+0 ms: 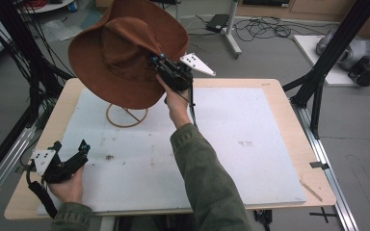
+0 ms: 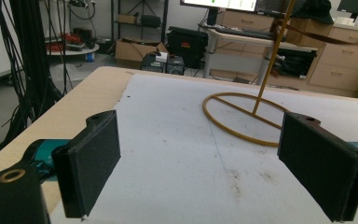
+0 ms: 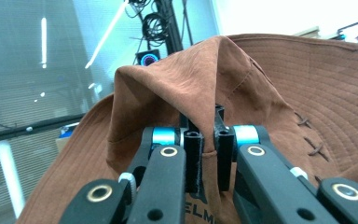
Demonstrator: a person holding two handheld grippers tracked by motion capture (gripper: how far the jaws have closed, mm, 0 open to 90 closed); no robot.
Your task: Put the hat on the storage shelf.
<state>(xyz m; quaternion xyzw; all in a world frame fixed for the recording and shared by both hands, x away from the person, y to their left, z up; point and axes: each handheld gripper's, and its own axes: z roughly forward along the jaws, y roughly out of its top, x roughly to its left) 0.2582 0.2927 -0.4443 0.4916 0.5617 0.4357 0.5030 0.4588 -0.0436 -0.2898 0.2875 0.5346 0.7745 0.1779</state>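
Your right gripper (image 1: 160, 65) is clenched on the brown suede wide-brimmed hat (image 1: 120, 50), upper left of the high view; your left gripper (image 1: 70, 151), lower left, stands released.

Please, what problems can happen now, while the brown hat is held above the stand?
1. The right hand-held gripper pinches only a fold of the brown hat, so the wide hat may slip or tilt out.
2. The hat hangs close over the thin wire hat stand; its brim could catch the stand's pole and tip it.
3. The left hand-held gripper rests open near the table edge, away from the stand, so nothing steadies the base.
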